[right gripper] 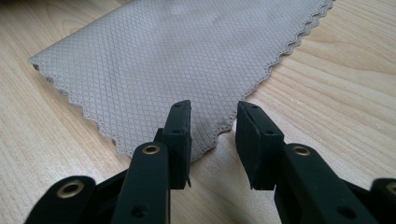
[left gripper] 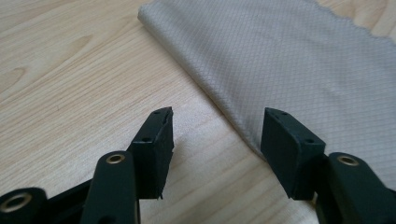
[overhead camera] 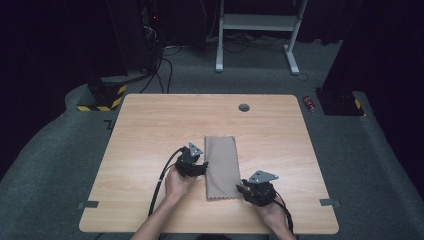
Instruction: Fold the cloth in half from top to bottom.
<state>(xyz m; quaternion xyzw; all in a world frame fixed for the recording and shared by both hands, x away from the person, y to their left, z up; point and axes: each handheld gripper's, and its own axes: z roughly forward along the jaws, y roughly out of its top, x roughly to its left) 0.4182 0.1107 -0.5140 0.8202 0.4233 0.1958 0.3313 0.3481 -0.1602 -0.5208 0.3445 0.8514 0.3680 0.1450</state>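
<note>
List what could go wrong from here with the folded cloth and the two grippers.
The left gripper stands open astride the folded edge of the cloth; closing now might catch only the top layer and undo the fold. The right gripper, open at the near scalloped corner, may pinch just the tip, which could slip out. The cloth lies loose on the smooth table, so a low pad may push and bunch it.

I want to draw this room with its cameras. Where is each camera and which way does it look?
High view: above the person's side, looking forward and down at the table; forearms, hands and both hand-held grippers show.
Left gripper view: rides the left hand-held gripper, looking along its open jaws at the cloth's folded edge.
Right gripper view: rides the right hand-held gripper, looking along its open jaws at the cloth's zigzag corner.
All views share the folded grey cloth on the wooden table.
</note>
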